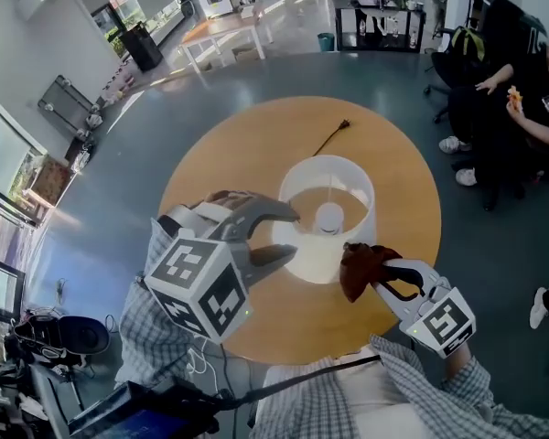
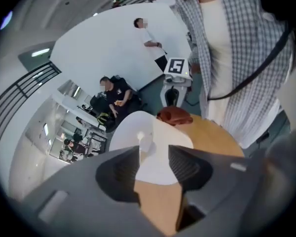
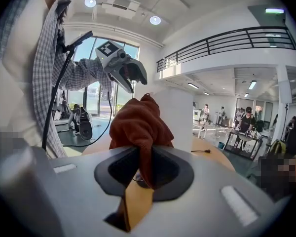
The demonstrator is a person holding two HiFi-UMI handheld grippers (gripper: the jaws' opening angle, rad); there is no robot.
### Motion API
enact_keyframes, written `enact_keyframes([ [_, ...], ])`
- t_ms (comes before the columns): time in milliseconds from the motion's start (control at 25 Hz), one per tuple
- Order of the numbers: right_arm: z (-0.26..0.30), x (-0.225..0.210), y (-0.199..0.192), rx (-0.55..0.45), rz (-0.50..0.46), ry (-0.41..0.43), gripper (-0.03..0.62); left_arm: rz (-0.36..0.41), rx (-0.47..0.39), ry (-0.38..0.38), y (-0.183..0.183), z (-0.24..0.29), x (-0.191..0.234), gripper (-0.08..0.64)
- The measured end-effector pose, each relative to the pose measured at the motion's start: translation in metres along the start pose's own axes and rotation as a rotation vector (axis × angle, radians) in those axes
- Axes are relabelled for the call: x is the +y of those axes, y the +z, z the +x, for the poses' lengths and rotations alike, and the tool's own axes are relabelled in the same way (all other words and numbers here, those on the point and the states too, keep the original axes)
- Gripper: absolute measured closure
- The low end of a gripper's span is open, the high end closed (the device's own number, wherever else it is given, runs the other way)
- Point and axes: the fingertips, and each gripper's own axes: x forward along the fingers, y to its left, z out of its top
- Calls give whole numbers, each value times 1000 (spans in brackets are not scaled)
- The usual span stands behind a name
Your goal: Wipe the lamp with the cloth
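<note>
Right tongs bring the cloth to the lamp; left tongs wait empty.

Head view: the lamp stands upright mid-tabletop, its cord running toward the far edge. Our right tongs hold the rust-red cloth at the near side of the shade, seemingly touching it, which we judge is the place to start wiping. The left tongs hang just beside the lamp, probably ready to steady it.
Left gripper view: the left tongs are released, nothing between the jaws; beyond them we see the lamp and the cloth at its far side.
Right gripper view: the right tongs are clenched on the cloth, which bunches above the jaws before the lamp, a plain white drum with no marks we can make out.
</note>
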Motion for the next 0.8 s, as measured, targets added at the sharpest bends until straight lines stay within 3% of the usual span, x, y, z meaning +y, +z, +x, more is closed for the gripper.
enact_keyframes([
  [160, 1, -3, 0, -3, 3, 3, 526, 94, 75, -114, 5, 19, -2, 380],
  [280, -2, -7, -2, -4, 1, 2, 526, 143, 102, -149, 8, 31, -4, 386],
  [560, 9, -18, 8, -33, 2, -25, 526, 157, 67, -128, -7, 32, 11, 413],
  [680, 6, -41, 7, -65, 28, -84, 526, 142, 39, -110, -11, 36, 22, 411],
  [800, -2, -71, 1, -83, 125, -175, 526, 117, 15, -100, -14, 40, 35, 411],
])
